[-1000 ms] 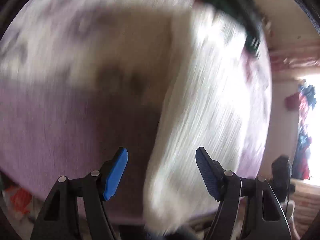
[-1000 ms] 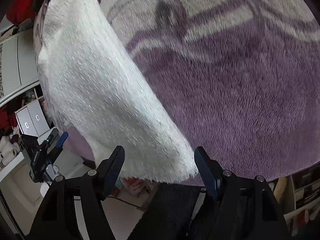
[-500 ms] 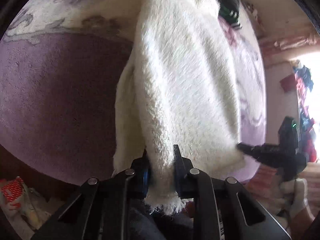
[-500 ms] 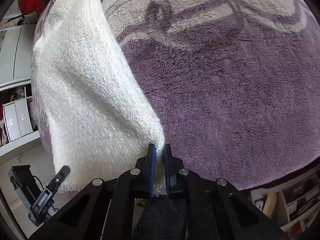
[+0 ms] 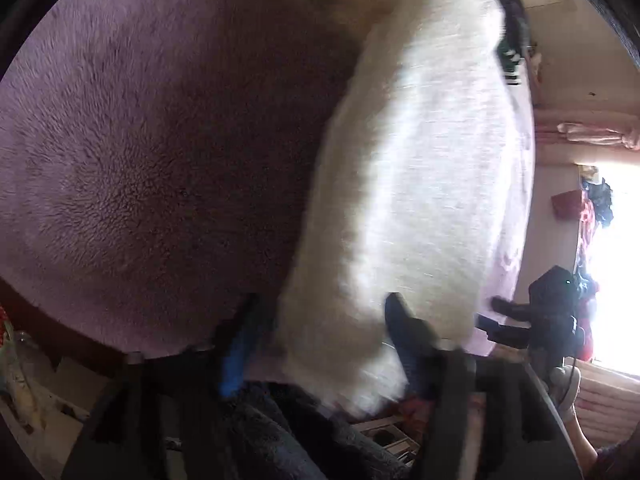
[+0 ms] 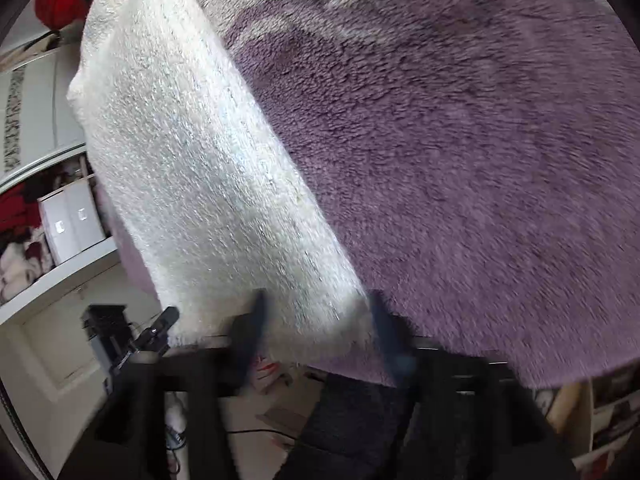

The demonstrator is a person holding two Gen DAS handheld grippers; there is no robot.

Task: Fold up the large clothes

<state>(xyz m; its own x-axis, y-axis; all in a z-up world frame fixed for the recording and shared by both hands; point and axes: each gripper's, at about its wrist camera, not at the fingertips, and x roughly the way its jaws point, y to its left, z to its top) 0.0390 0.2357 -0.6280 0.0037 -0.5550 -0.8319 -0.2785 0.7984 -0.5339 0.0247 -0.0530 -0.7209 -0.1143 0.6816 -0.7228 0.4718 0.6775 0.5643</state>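
Left gripper (image 5: 324, 344) first: its jaws are spreading apart right now, blue pads blurred at the bottom of the left wrist view, and the near end of the white fluffy garment (image 5: 416, 168) sits in the gap between them with neither pad pressing on it. That garment runs as a long folded strip from the bottom centre of the frame up to the upper right, lying on the purple plush blanket (image 5: 152, 152) that fills the whole left half. At the top right, a dark garment with white stripes (image 5: 510, 52) lies against the far end of the white one. Over at the right edge, the other gripper shows as a dark shape low in the frame, with a bright window (image 5: 616, 264) behind it.

Now the right gripper (image 6: 320, 328): jaws opening here too, both fingers smeared with motion at bottom centre, and the lower right corner of the white garment (image 6: 200, 160) lies between them, loose, not pinched. From there the white strip climbs diagonally to the upper left of this frame, its right edge laid along the purple blanket (image 6: 480, 160), which carries a pale swirl pattern toward the top. At the left edge stand white shelves (image 6: 60, 268) holding a white box (image 6: 72, 224), and something red (image 6: 60, 4) sits in the upper left corner. The left gripper pokes in low on the left.
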